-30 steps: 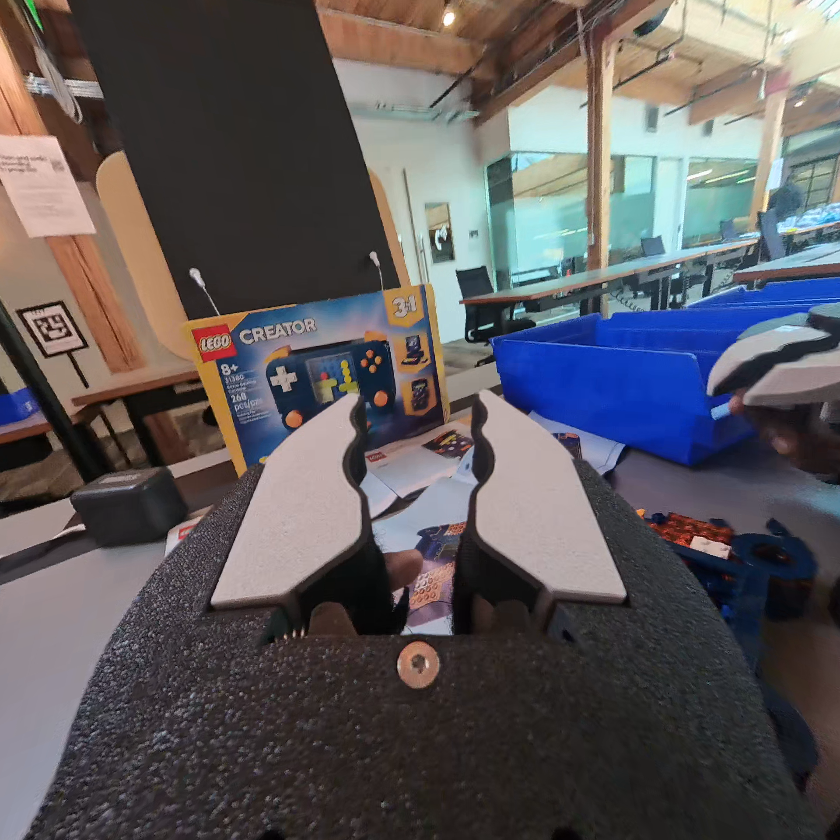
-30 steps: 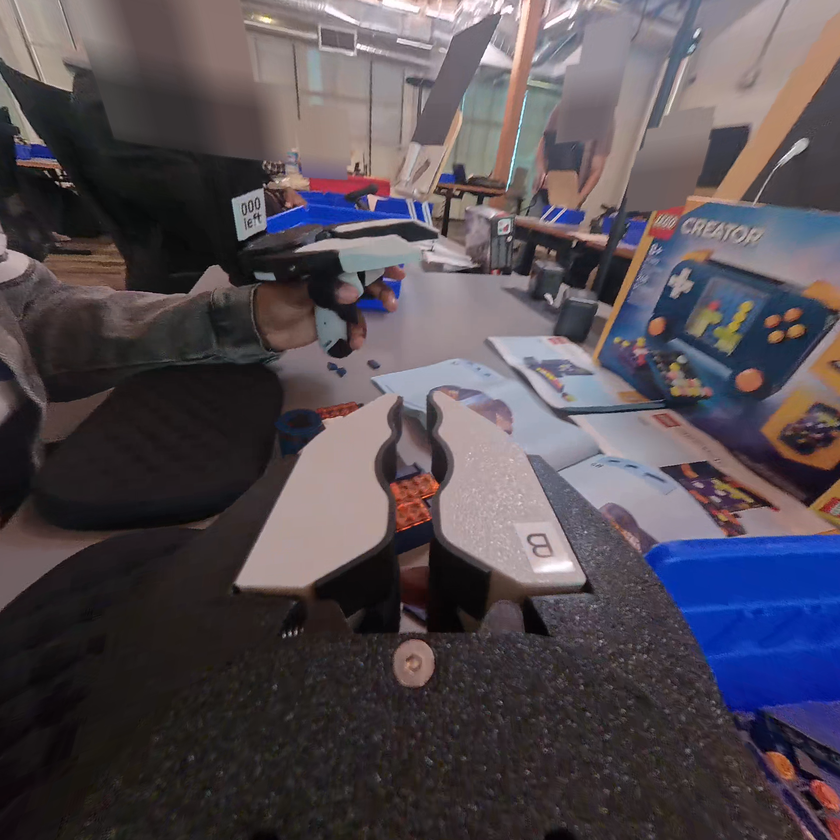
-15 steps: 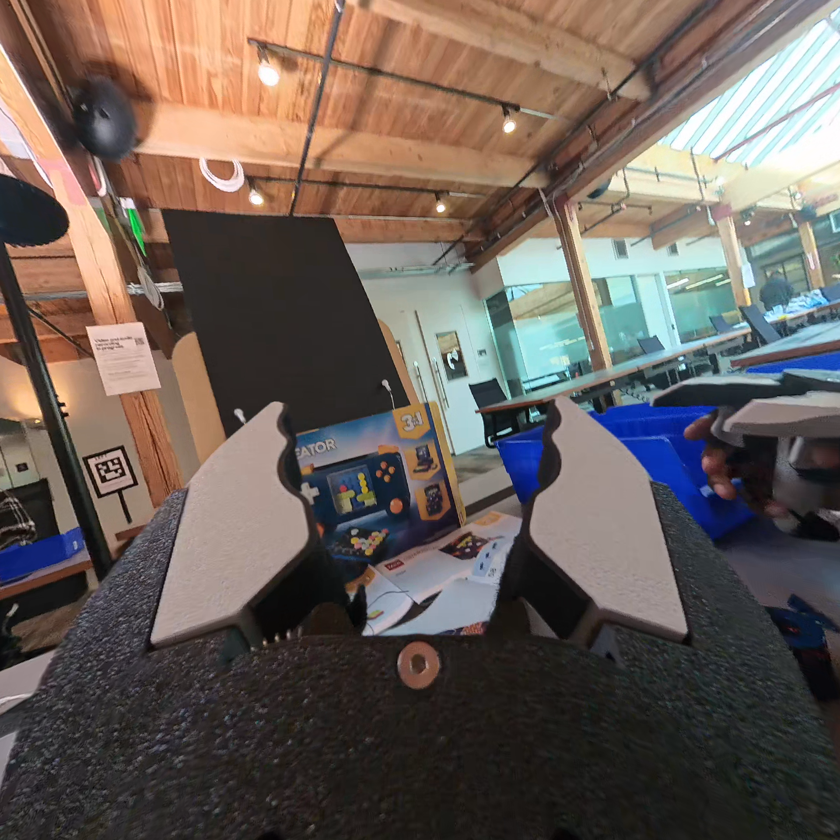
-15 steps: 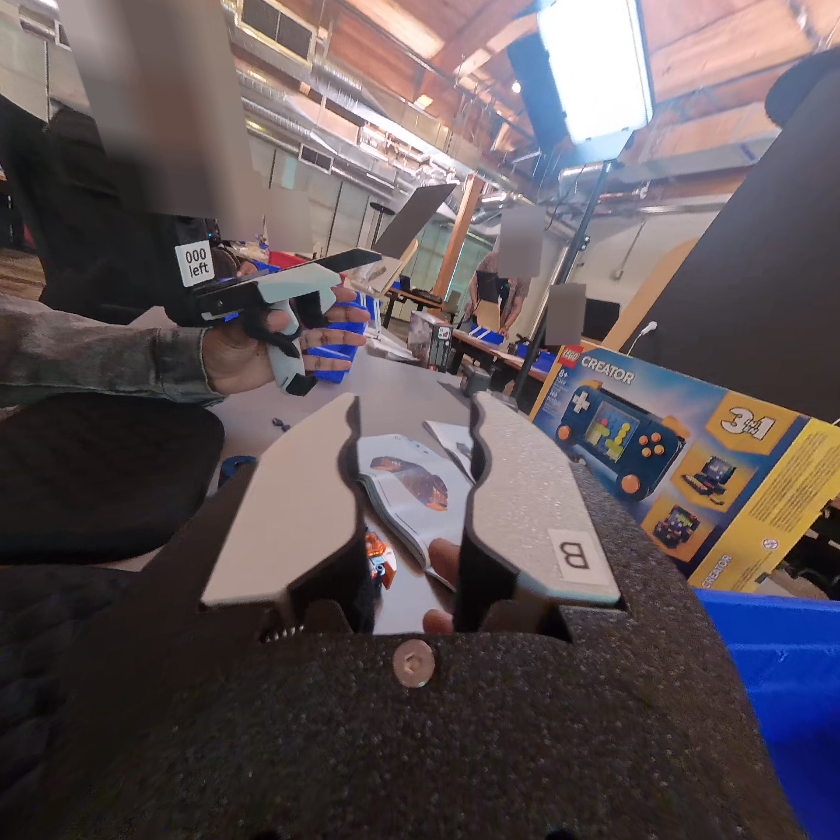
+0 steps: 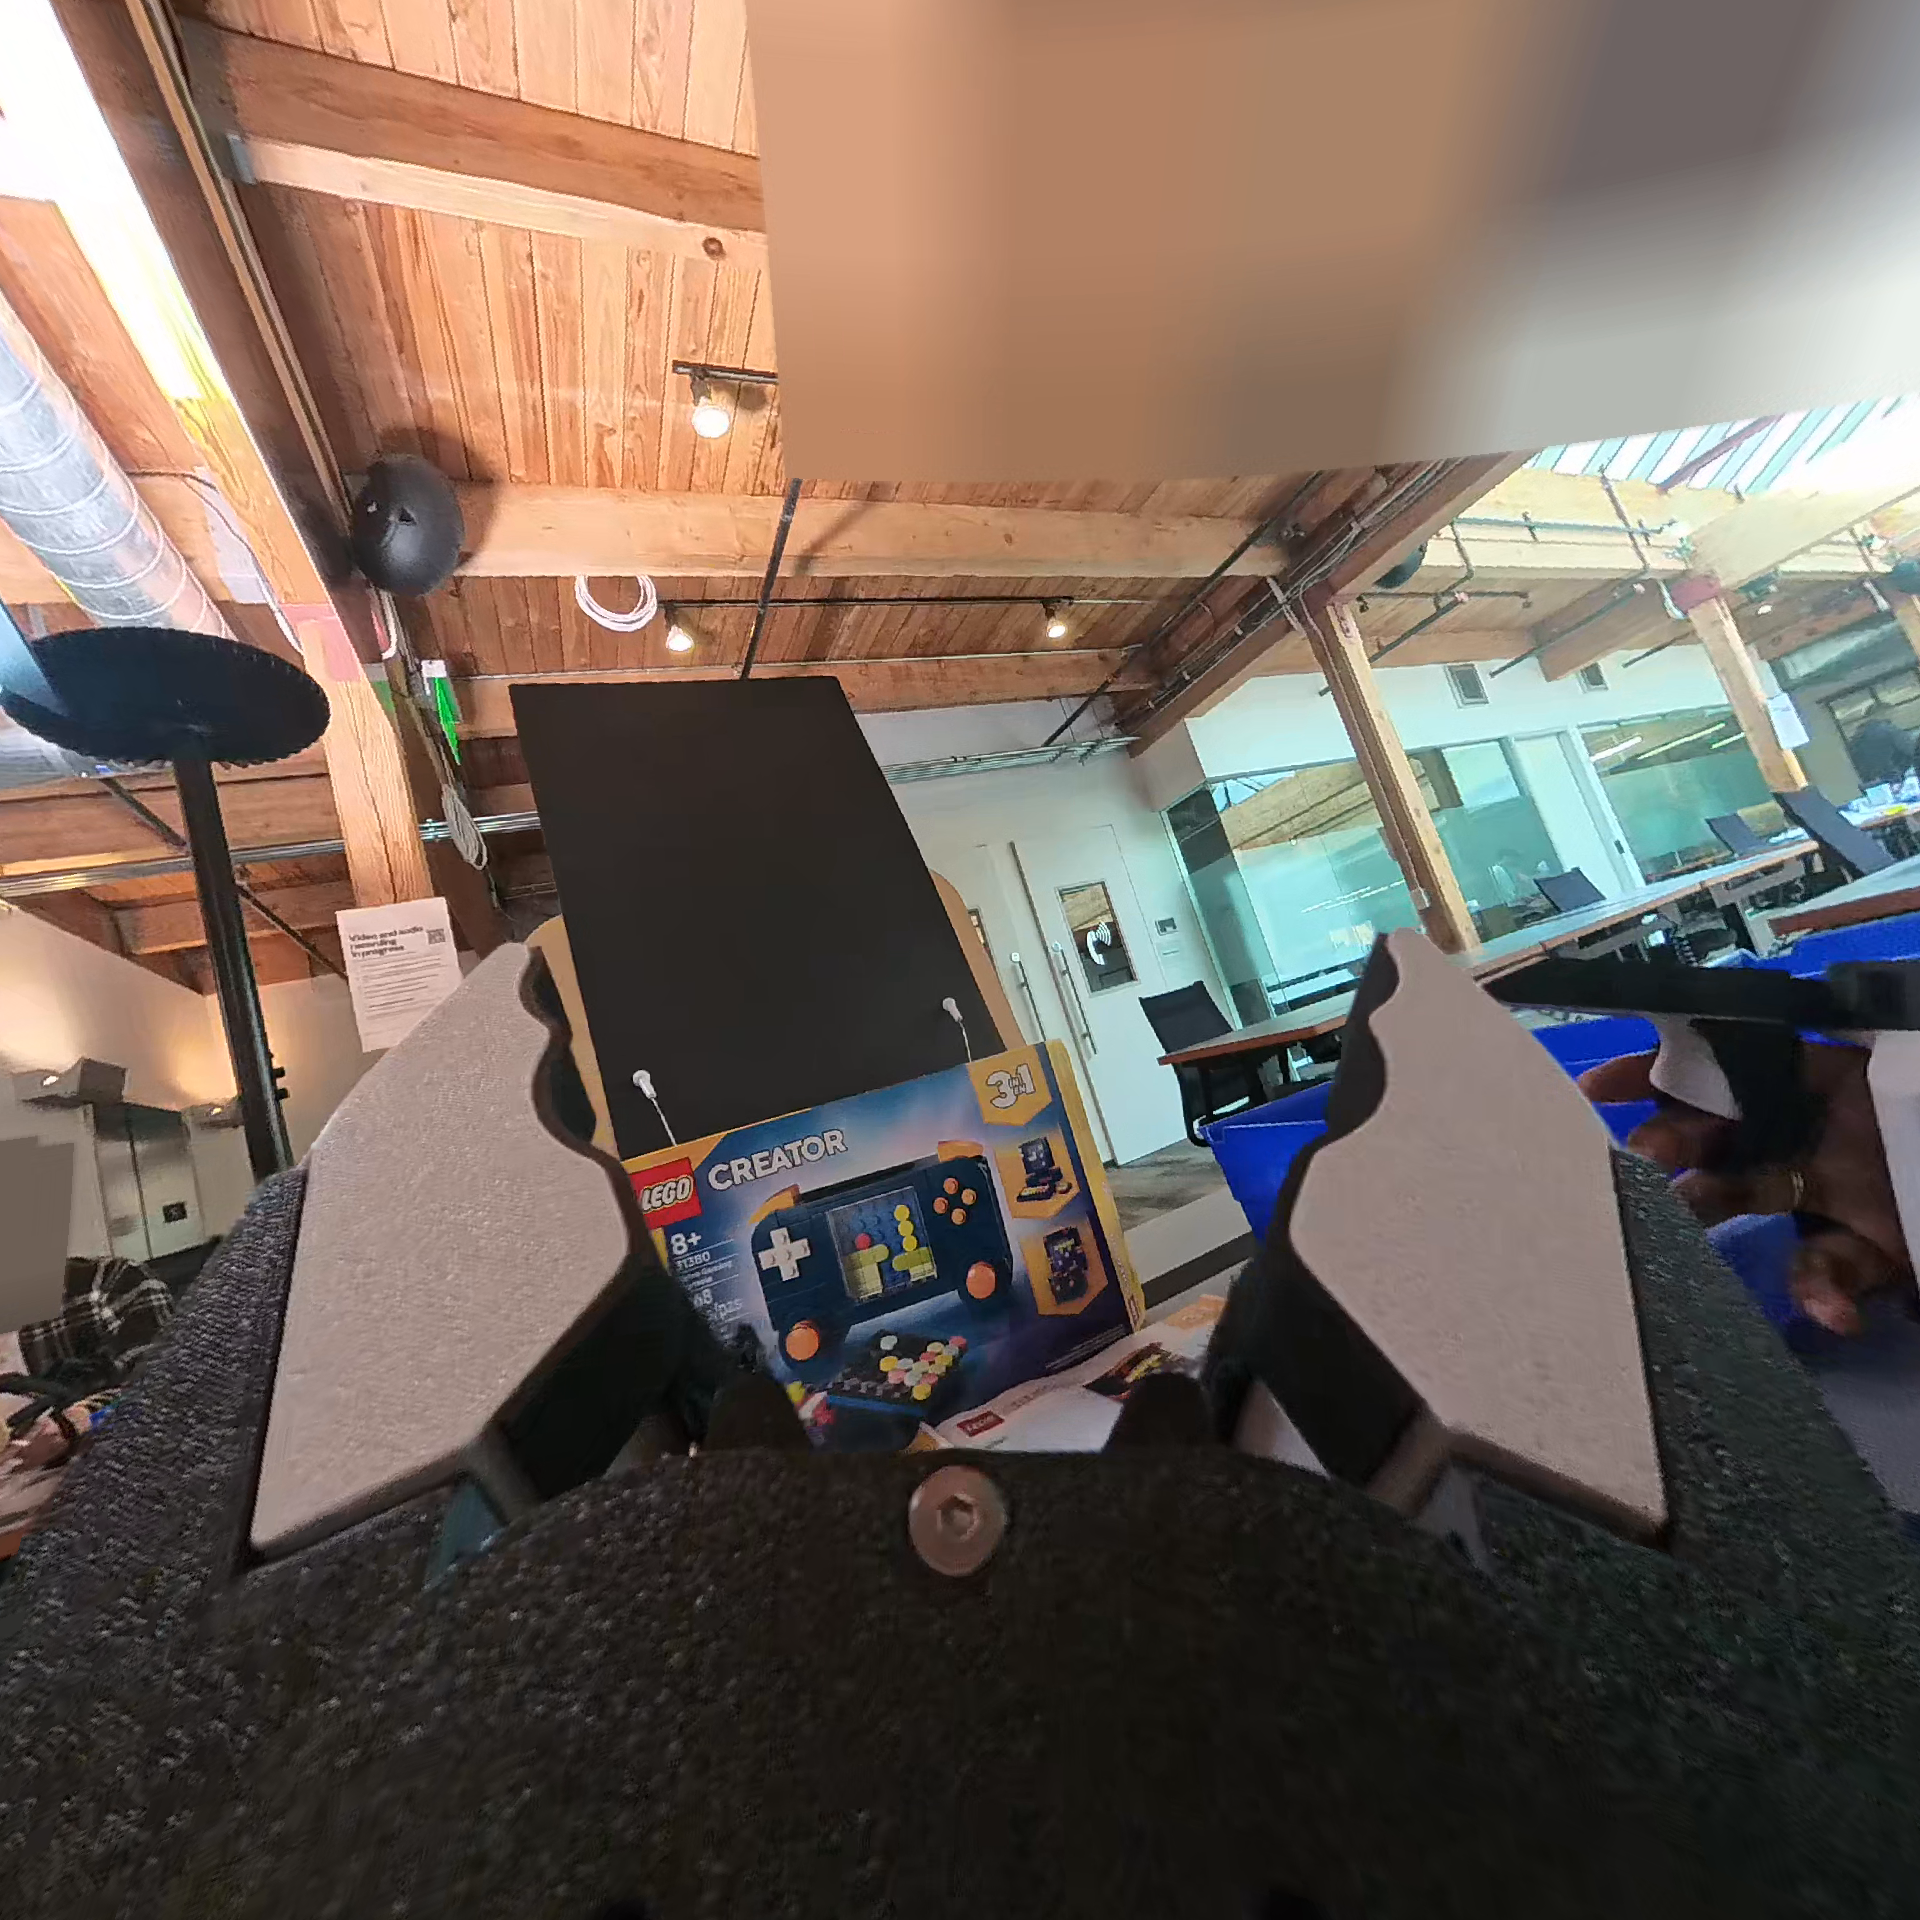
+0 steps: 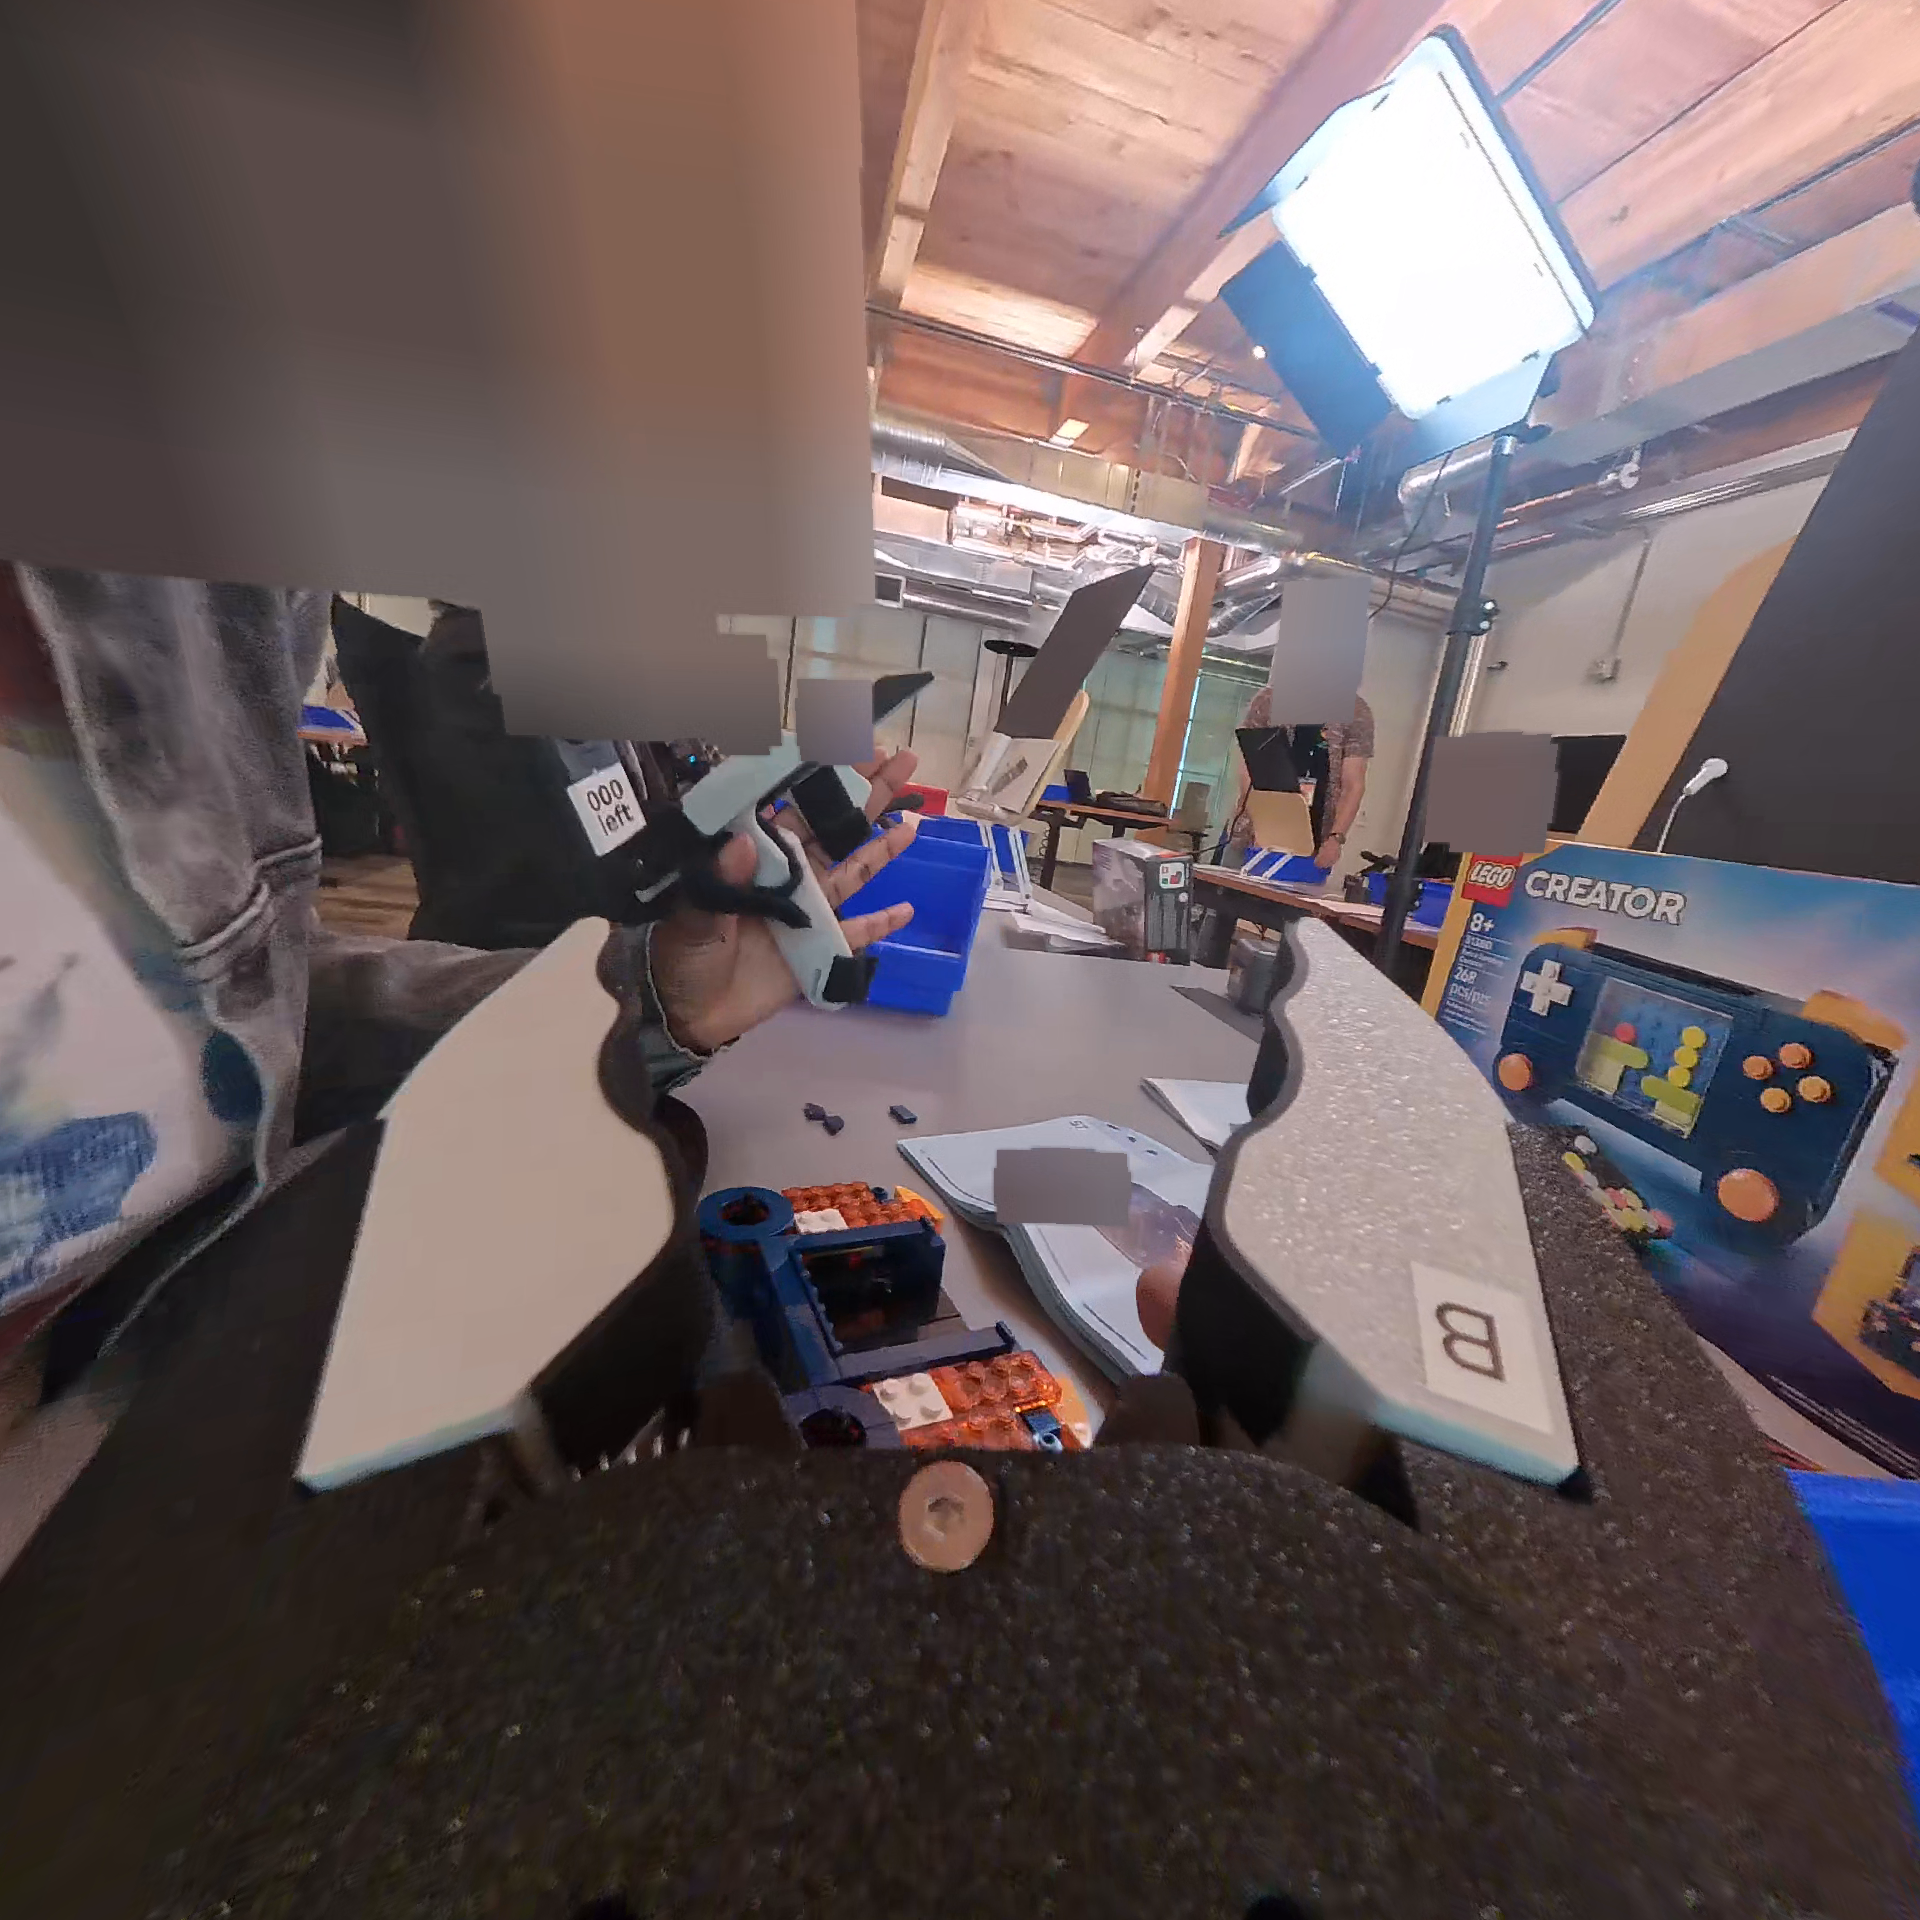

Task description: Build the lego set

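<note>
My left gripper [image 5: 961, 1039] is wide open and empty, raised off the table and tilted up toward the ceiling. My right gripper [image 6: 940, 1023] is wide open and empty, held above a partly built dark blue and orange lego model [image 6: 873, 1320] on the grey table [image 6: 1039, 1039]. A few small dark loose pieces [image 6: 831, 1117] lie beyond the model. An open instruction booklet [image 6: 1070, 1226] lies to the model's right. The lego set box [image 5: 883, 1226] stands upright at the back; it also shows in the right wrist view [image 6: 1683, 1049]. The left gripper with its hand [image 6: 769, 894] shows at left.
A blue bin [image 5: 1257, 1164] stands right of the box, and its corner shows in the right wrist view [image 6: 1860, 1558]. Smaller blue bins [image 6: 914, 925] sit farther along the table. A tall black panel [image 5: 727, 894] stands behind the box. A light stand [image 6: 1444, 727] rises behind.
Both grippers have opened from nearly shut to wide open. Both have tilted upward, so more ceiling shows. The left gripper has risen away from the table.
</note>
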Demonstrator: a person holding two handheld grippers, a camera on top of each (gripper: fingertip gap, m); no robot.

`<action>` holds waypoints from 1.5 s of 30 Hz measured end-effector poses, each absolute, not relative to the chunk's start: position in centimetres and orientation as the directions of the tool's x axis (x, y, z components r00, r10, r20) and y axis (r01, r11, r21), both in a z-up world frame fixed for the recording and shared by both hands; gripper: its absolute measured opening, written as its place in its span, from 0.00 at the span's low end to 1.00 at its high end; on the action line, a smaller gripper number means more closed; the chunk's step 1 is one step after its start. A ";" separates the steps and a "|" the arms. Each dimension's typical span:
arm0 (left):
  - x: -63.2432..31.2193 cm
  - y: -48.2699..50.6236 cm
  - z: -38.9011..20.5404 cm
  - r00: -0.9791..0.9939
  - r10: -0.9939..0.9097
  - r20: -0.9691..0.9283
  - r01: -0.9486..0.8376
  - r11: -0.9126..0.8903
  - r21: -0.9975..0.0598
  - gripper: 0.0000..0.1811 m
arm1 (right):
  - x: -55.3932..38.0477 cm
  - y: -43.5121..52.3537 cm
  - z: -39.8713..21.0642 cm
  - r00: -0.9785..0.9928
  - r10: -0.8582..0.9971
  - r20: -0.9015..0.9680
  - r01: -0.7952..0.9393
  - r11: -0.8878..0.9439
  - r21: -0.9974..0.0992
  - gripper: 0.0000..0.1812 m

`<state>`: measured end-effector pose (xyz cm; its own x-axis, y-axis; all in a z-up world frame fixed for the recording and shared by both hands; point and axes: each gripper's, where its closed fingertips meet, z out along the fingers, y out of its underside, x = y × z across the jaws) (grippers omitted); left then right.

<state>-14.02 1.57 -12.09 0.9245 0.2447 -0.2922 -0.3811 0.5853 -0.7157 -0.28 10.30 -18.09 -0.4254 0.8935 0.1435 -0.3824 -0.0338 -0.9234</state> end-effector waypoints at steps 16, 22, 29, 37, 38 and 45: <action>-11.8 4.1 -14.0 0.847 0.231 -0.478 -0.529 0.441 -0.725 0.69 | 0.1 8.0 -18.1 -0.363 0.859 0.362 -0.441 0.184 -0.879 0.33; -12.4 3.3 -13.5 0.867 0.244 -0.435 -0.498 0.469 -0.729 0.54 | 0.1 10.2 -17.4 -0.197 0.883 0.427 -0.454 0.304 -0.838 0.15; -14.2 4.2 -15.1 0.819 0.300 -0.489 -0.567 0.288 -0.772 0.00 | -0.8 13.9 -18.5 0.004 0.890 0.457 -0.301 0.437 -0.848 0.00; -17.1 5.2 -17.9 0.756 0.379 -0.533 -0.560 -0.045 -0.827 0.00 | -1.8 16.3 -20.8 0.106 0.852 0.513 -0.030 0.518 -0.855 0.00; -17.4 5.4 -18.4 0.766 0.372 -0.525 -0.539 -0.074 -0.839 0.00 | -1.8 16.8 -21.4 0.118 0.865 0.488 0.037 0.487 -0.873 0.00; -18.5 6.0 -20.5 0.812 0.337 -0.477 -0.444 -0.176 -0.879 0.00 | -2.0 17.3 -23.1 0.104 0.898 0.426 0.154 0.409 -0.899 0.00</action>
<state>-18.45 5.98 -20.54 0.8117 0.3368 -0.4772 -0.4436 -0.1760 -0.8788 -2.04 17.26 -23.13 0.1042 0.8985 0.4264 0.1539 0.4090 -0.8995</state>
